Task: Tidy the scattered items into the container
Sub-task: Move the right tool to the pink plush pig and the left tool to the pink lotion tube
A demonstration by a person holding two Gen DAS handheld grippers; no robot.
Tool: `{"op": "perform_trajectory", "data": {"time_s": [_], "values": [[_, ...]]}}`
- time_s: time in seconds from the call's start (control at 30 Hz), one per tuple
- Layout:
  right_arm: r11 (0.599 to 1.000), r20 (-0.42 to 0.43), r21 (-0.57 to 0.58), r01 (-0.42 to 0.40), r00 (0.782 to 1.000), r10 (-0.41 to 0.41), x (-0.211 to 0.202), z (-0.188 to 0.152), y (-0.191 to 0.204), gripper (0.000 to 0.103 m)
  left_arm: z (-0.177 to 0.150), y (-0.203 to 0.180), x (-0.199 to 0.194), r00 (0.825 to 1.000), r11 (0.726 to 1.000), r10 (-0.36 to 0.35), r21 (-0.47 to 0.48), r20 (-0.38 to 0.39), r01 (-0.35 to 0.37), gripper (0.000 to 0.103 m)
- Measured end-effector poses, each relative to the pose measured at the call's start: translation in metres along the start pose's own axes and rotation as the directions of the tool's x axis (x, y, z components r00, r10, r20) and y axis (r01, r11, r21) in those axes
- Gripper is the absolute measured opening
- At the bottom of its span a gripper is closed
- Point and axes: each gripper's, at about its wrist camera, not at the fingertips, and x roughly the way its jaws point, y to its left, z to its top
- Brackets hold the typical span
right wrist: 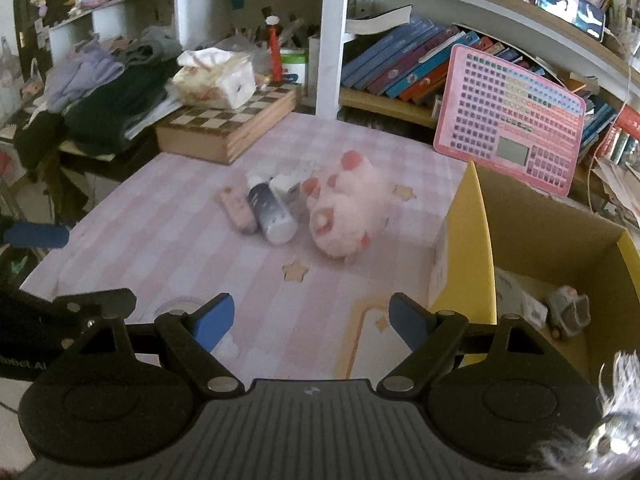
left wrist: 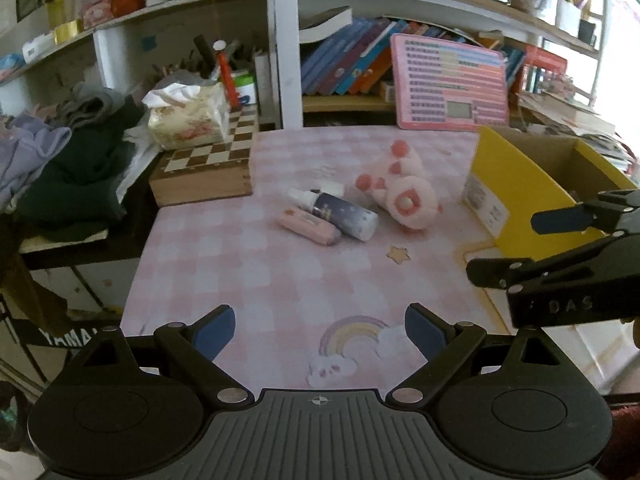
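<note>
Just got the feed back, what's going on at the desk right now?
Both grippers are open and empty, hovering over the pink checked mat. The left gripper and right gripper both face the cluster still lying out: a pink plush toy, a dark bottle, a pink tube beside it and a small white item behind. The yellow cardboard box to the right already holds a small grey toy.

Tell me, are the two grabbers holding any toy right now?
No. The left gripper and the right gripper are both open with nothing between their fingers. The pink plush toy lies untouched on the table.
</note>
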Motion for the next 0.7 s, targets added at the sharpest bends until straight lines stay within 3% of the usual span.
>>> {"op": "perform_trajectory", "data": {"time_s": [0.37,0.7], "values": [[0.995,-0.035,0.097,-0.036,0.999,0.040,0.051,0.044,-0.025,0.084,0.029,0.006,0.052,1.000,1.000,0.024,-0.005,0.009,-0.024,0.094],[0.987,-0.078,0.157,-0.042,0.995,0.055,0.098,0.074,-0.041,0.084,0.046,0.006,0.110,0.998,0.997,0.054,0.049,-0.026,-0.053,0.093]]}}
